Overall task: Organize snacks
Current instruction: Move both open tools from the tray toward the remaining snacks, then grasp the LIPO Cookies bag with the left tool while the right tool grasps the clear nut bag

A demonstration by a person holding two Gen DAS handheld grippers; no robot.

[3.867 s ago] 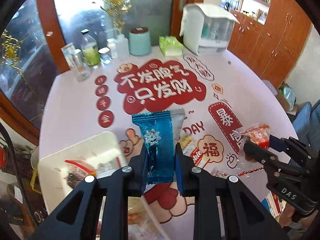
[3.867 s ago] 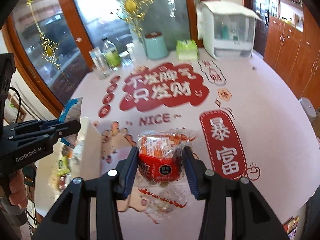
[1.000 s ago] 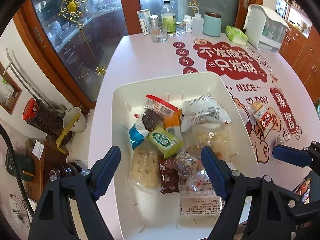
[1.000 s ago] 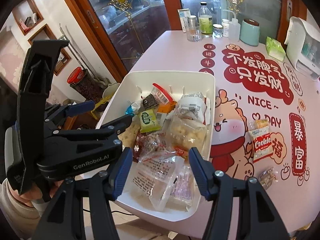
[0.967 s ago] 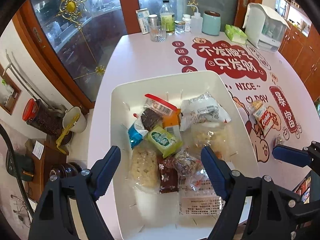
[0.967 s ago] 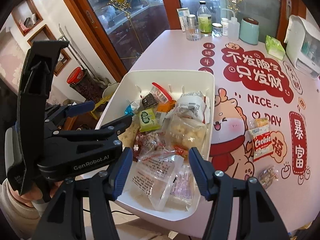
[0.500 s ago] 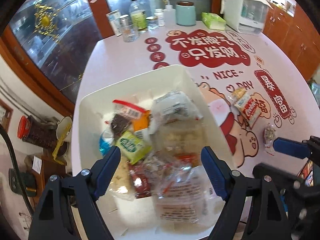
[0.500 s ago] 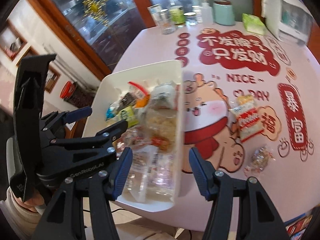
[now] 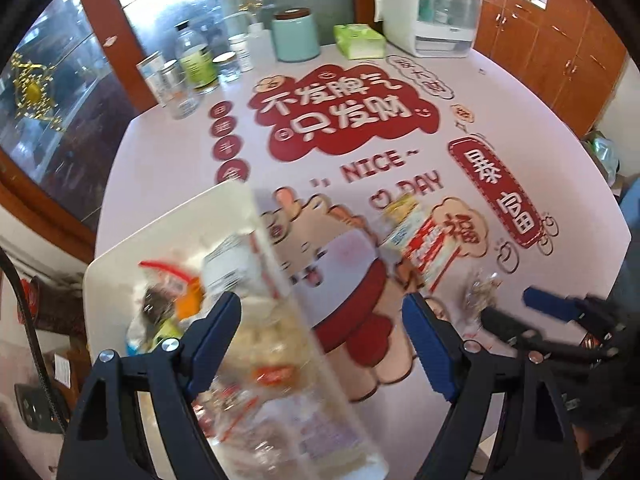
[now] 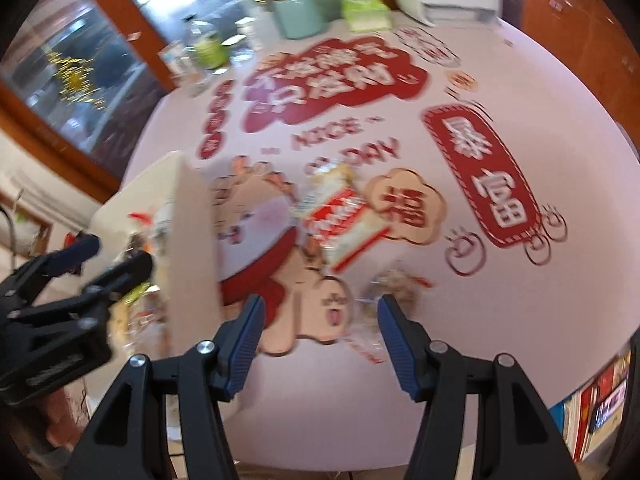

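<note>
A white tub (image 9: 168,216) holding several snack packets sits at the table's near left; it also shows in the right wrist view (image 10: 192,216). A red and white cookie packet (image 9: 424,240) lies on the table right of the tub, also in the right wrist view (image 10: 340,216). A small clear packet (image 9: 482,290) lies nearer, also in the right wrist view (image 10: 396,284). My left gripper (image 9: 322,340) is open and empty above the tub's right wall. My right gripper (image 10: 320,338) is open and empty just short of the clear packet. Both views are blurred.
The round table has a pink cloth (image 9: 520,92) with red prints. Bottles and jars (image 9: 192,68), a teal canister (image 9: 296,36), a green tissue pack (image 9: 360,42) and a white appliance (image 9: 428,8) stand at the far edge. Wooden cabinets (image 9: 560,40) are at the right.
Both grippers have let go of their packets, which now lie in the tub, and opened. In the last second both swung right, from over the tub toward the packets on the table.
</note>
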